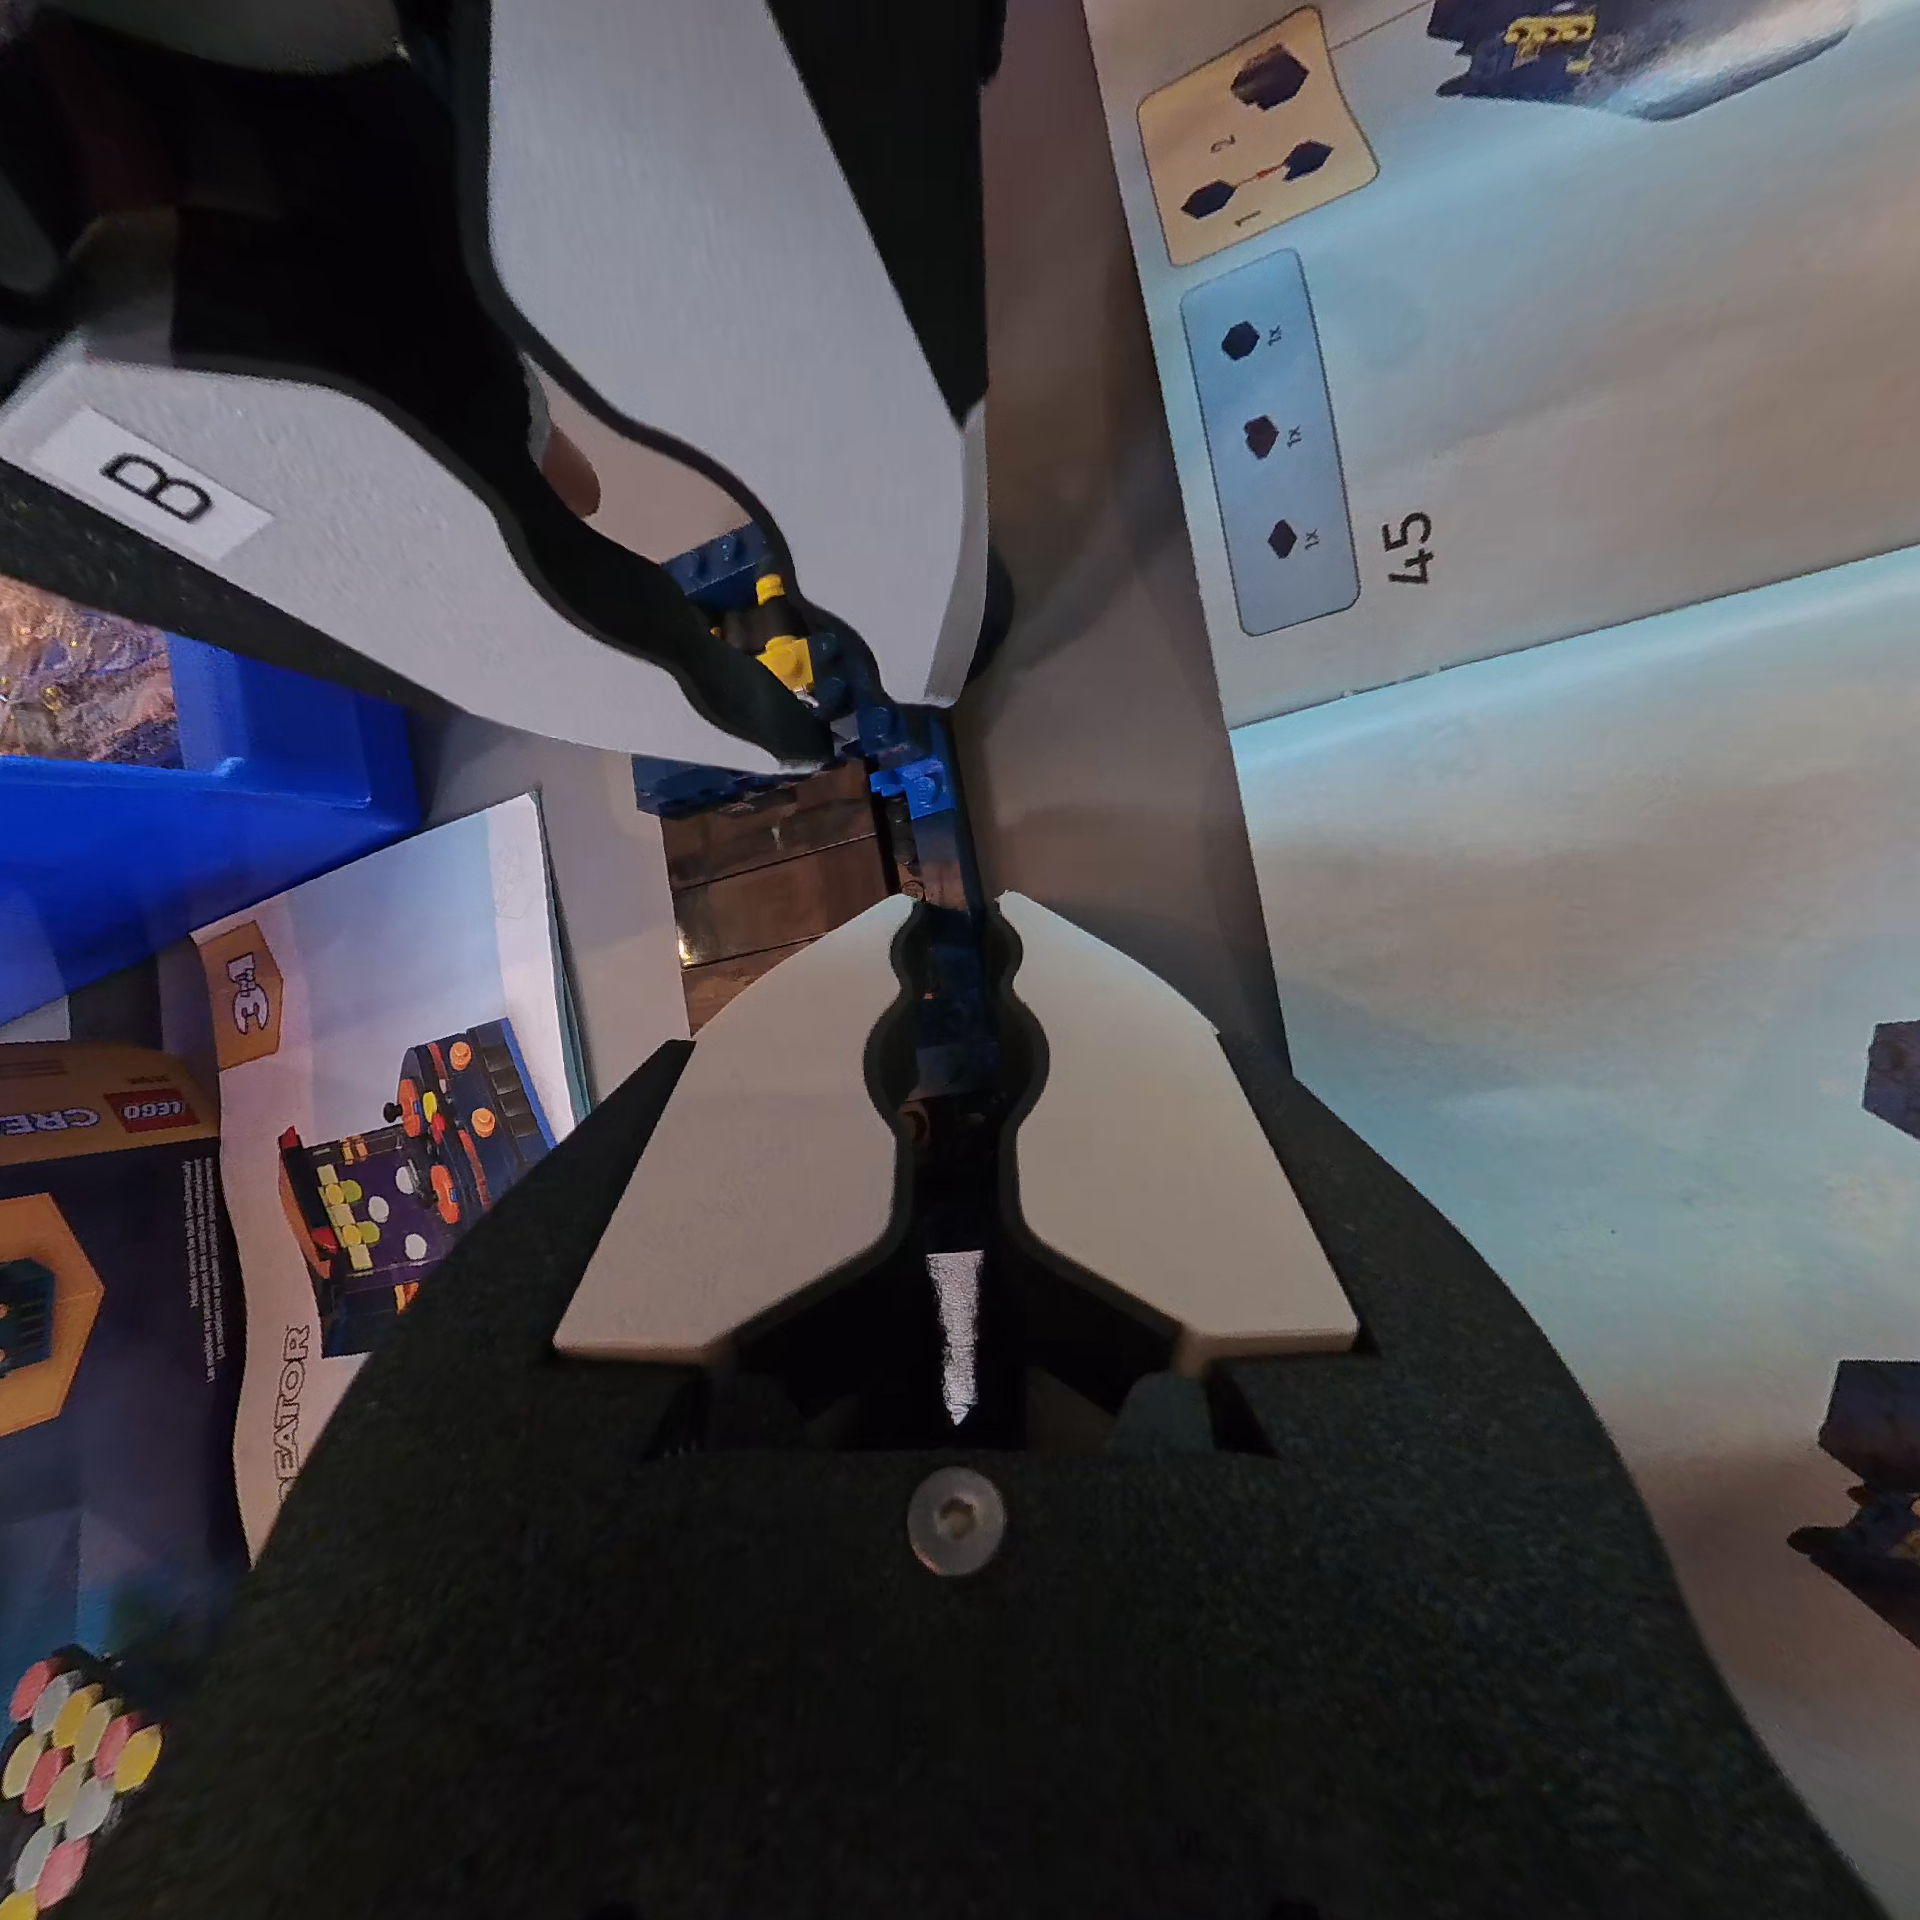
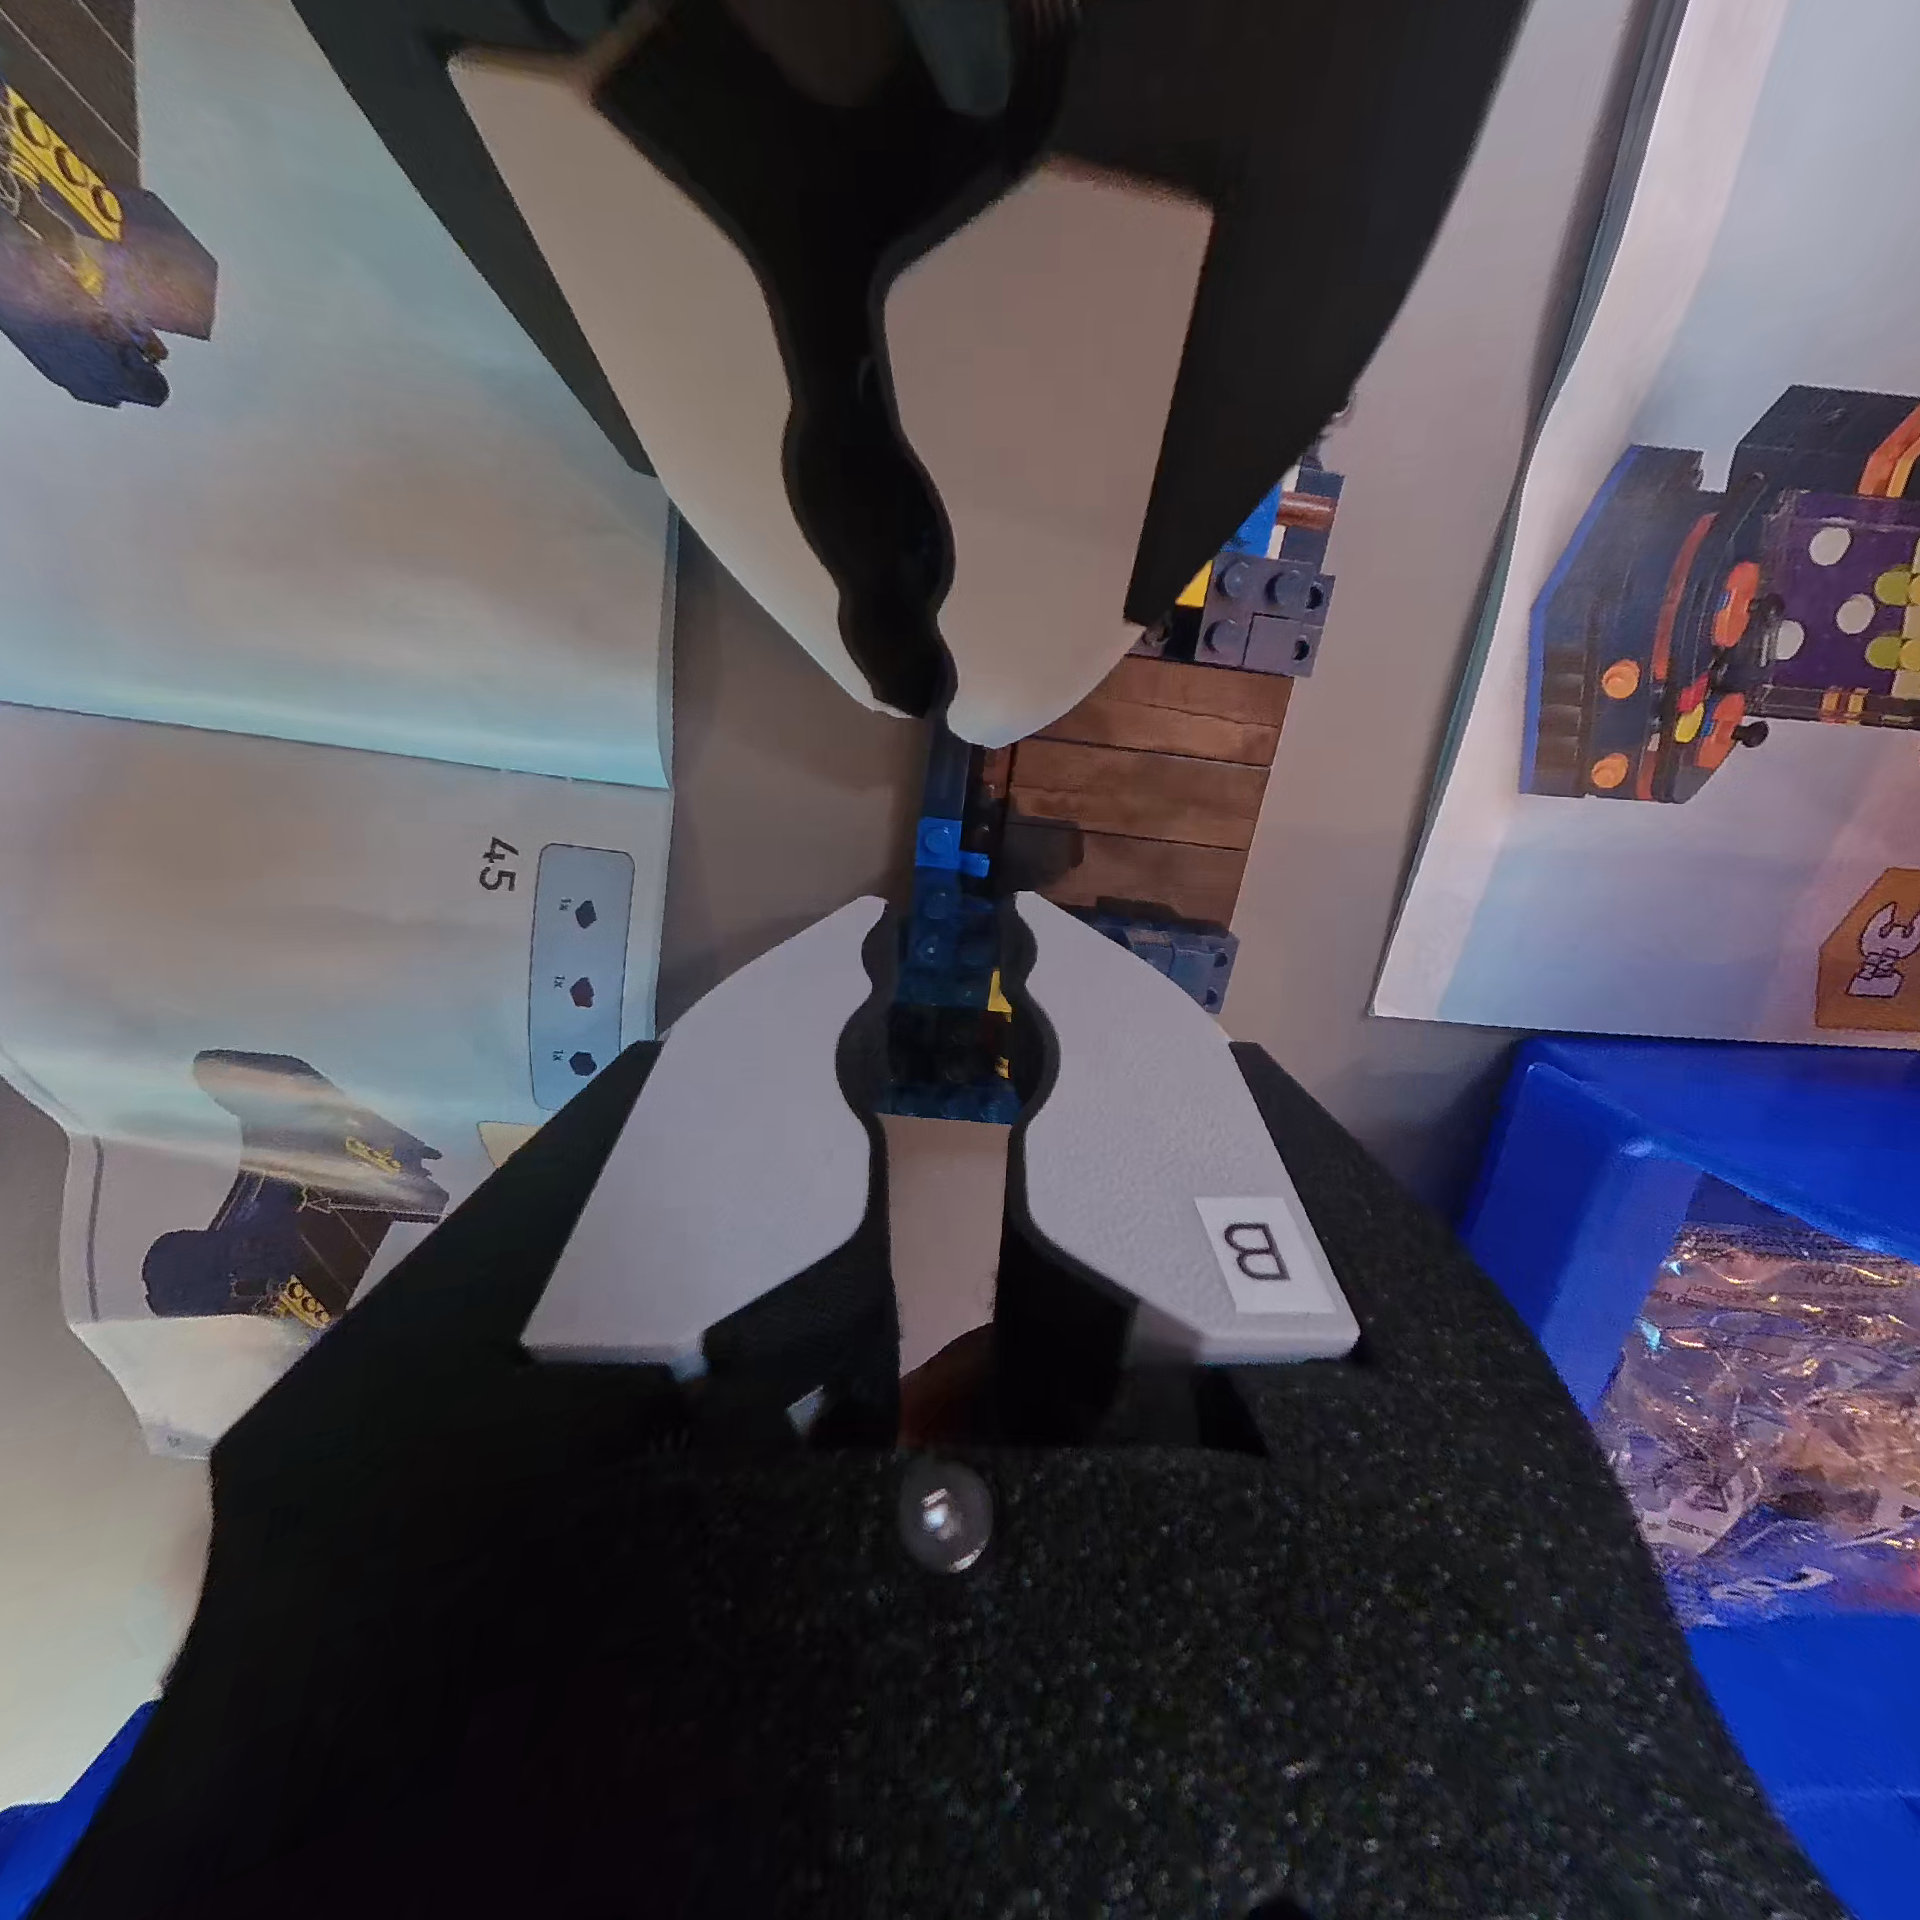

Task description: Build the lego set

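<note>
A narrow brick assembly [image 1: 920, 784] of dark blue plates, with a small bright blue piece and black and yellow bits, hangs edge-on between both grippers. My left gripper [image 1: 958, 906] is shut on its near end, with the pads against the dark blue plates. My right gripper [image 1: 883, 727] comes in from the upper left and is shut on the far end. In the right wrist view my right gripper [image 2: 951, 904] pinches the dark blue and black end of the assembly [image 2: 940, 842], and the left gripper [image 2: 935, 722] clamps the other end from above. A brown-walled brick build [image 2: 1143, 790] sits close beside the strip.
An open instruction booklet [image 1: 1558, 727] lies on the grey table on one side and also shows in the right wrist view [image 2: 312, 520]. A second booklet [image 2: 1714, 623], a blue bin [image 2: 1662, 1143] with plastic bags [image 2: 1766, 1403] and a product box [image 1: 104, 1247] lie on the other side. Left and right tips are no more than a few centimetres apart.
</note>
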`<state>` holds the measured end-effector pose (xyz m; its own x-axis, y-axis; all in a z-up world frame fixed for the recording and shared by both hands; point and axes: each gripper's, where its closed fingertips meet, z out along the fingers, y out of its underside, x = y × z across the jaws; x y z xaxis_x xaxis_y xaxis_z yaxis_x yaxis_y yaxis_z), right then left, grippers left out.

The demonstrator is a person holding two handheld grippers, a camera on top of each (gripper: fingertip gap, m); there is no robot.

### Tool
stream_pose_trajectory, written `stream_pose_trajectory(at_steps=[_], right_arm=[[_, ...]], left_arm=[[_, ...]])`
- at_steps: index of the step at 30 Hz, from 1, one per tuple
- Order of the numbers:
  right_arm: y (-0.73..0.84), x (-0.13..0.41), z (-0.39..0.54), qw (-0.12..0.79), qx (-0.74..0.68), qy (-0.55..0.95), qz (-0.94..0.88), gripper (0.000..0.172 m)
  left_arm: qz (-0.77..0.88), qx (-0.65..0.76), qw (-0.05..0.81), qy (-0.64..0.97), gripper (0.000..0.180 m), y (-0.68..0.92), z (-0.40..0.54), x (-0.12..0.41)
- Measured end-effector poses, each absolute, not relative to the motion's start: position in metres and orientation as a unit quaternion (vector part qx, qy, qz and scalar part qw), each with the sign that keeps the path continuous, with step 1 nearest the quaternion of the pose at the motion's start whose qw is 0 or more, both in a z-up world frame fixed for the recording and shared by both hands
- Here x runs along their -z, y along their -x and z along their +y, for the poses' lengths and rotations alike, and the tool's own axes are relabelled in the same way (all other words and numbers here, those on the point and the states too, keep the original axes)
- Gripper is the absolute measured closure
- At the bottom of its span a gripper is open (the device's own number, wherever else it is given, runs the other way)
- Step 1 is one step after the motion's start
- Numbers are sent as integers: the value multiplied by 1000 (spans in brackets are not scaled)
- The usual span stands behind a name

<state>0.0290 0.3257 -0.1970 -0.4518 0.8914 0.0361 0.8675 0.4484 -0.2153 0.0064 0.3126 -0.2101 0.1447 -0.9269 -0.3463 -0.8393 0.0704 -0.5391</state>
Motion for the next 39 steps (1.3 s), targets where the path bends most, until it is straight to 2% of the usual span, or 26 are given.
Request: stream_pose_trajectory(at_steps=[6, 8, 9, 39], right_arm=[[-27, 188, 325, 87, -114, 524, -840, 153], [-27, 182, 325, 97, -132, 525, -835, 170], [-26, 180, 323, 100, -148, 525, -832, 172], [-29, 192, 324, 89, -122, 566, -811, 172]], left_arm=[[651, 64, 334, 678, 171, -6, 313, 210], [651, 65, 334, 678, 171, -6, 313, 210], [651, 65, 334, 678, 171, -6, 313, 210], [651, 73, 329, 680, 171, -6, 314, 210]])
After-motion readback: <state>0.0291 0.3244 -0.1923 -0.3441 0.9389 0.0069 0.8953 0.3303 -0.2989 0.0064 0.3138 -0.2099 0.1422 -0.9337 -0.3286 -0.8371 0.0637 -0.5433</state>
